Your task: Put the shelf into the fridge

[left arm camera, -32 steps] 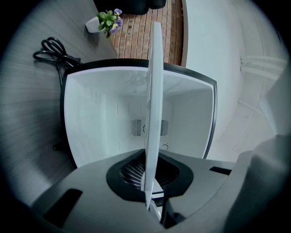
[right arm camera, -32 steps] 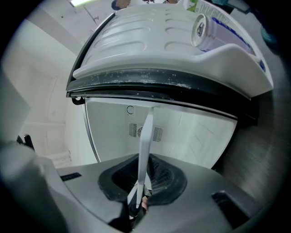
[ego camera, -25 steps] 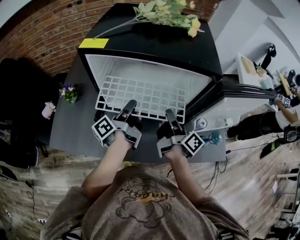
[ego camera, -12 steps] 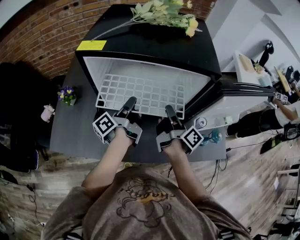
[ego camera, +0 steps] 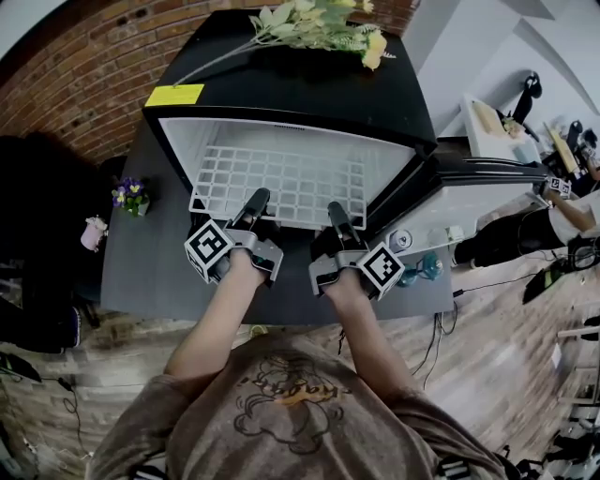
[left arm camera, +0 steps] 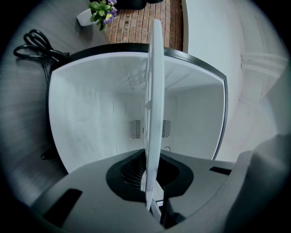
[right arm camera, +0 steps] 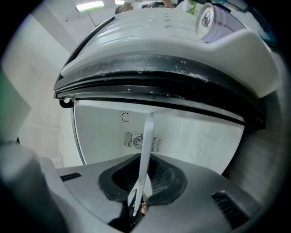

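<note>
Only one shelf [ego camera: 281, 183], one fridge [ego camera: 300, 84], two grippers [ego camera: 259, 198] [ego camera: 334, 209]

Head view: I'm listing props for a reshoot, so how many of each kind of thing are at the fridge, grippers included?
fridge: 1
wire shelf: 1
grippers: 2, left gripper and right gripper
flowers: 2, flower spray and potted flowers
yellow note: 1
total: 7

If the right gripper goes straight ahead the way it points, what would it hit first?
Probably the fridge's back wall, near its vent. The right gripper, shut on the shelf, points into the open cavity; depth is hard to judge.
</note>
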